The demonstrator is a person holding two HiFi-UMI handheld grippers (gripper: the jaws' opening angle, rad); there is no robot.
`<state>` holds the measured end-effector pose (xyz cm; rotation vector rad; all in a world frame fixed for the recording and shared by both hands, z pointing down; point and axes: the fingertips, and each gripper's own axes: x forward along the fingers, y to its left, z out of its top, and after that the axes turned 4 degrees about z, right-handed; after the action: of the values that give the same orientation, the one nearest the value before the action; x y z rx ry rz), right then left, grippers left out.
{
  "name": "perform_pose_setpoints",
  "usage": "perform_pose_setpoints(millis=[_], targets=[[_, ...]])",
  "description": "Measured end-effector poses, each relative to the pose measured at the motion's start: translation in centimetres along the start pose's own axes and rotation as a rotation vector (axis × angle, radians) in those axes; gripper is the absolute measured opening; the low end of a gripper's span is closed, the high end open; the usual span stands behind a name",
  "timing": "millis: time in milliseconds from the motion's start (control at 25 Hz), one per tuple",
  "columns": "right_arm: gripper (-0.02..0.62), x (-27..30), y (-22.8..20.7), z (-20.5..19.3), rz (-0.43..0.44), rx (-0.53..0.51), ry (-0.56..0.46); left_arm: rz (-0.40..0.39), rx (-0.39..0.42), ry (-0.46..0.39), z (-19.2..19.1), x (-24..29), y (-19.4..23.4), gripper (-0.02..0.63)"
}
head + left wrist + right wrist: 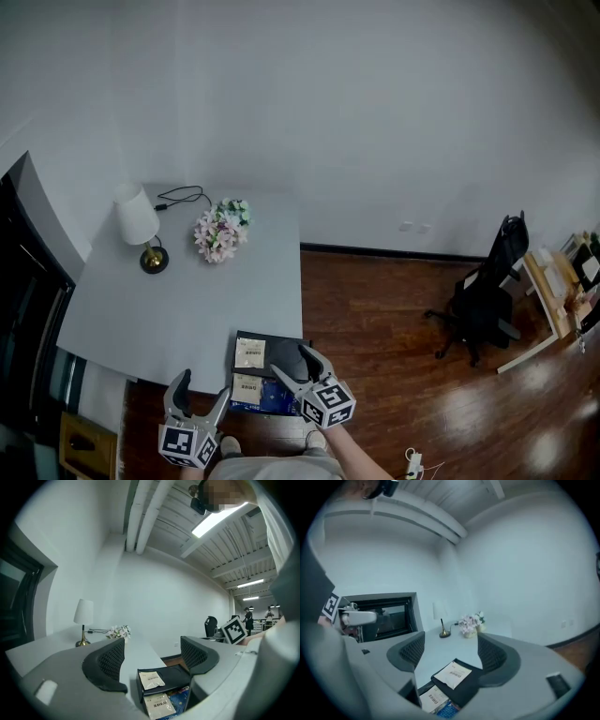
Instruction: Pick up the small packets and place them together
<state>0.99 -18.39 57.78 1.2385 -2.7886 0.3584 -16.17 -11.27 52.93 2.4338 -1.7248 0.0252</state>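
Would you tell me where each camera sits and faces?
Head view: on the head, steeply down at the table; left tool, right tool show.
Left gripper view: on the left tool, toward the lamp; open jaws show.
Right gripper view: on the right tool, toward the flowers; open jaws show.
All share the black tray.

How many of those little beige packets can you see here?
2. One small beige packet lies on the flat black tray by the grey table's near edge; the other packet lies just nearer the person, on a blue printed thing. Others may be hidden underneath.
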Motion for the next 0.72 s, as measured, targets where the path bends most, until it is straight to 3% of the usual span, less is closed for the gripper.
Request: perform_pose_setpoints(millis=[120,240,400,560,720], targets=[[0.362,-3.9,0.3,3.1,-0.022,-0.08,-0.108,-0.025,0.056,-0.024,0.8,0.6,-1.2,0.364],[0.362,-6.9,0.3,4.3,-0.026,-0.088,-0.16,-0.044,0.123,-0.076,2.3,0.8,-2.5,0.362],[0.354,-9.1,-0.1,4.0,-0.028,-0.075,-0.153,-0.061,0.12,-0.133,3.9,0.9,-3.5,0.359],[0.325,-9.8,0.4,3.8,0.0,-0.081,-0.137,-0.067,0.113,-0.099,3.2,1.4,-3.4,0.354],[0.325,-8.9,1.2,1.4,0.044,-0.098,-0.039,-0.051,0.098,-0.084,2.7,1.1,-3.0,0.354]])
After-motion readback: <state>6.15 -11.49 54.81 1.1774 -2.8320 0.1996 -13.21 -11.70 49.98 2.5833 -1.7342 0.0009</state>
